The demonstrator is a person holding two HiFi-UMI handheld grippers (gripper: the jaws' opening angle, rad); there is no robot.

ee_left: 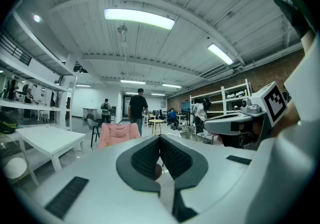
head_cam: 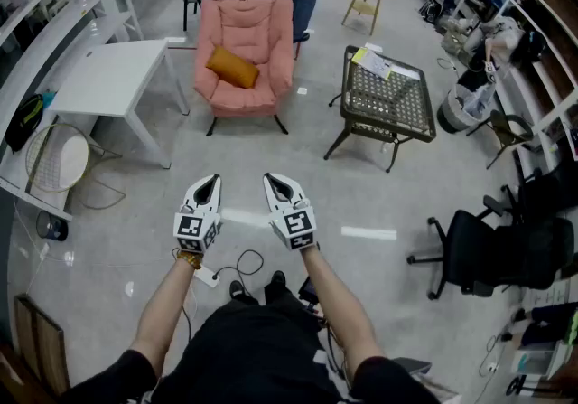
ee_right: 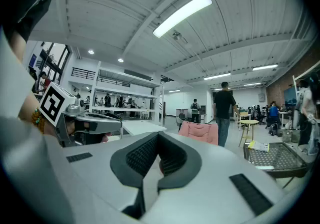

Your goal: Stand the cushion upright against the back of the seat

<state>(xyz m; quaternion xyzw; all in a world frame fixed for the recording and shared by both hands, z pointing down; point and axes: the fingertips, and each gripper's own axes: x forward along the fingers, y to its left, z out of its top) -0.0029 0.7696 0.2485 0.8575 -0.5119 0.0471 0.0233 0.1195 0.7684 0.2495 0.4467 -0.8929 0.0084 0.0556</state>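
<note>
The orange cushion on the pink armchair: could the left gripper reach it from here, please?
Probably not yet. The left gripper is shut and far short of the orange cushion on the pink armchair; only floor lies between, so the person must step closer.

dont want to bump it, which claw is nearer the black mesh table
Right. The right claw sits over the floor, the black mesh table ahead to its right; the left claw is beside it, on the side away from the table.
</note>
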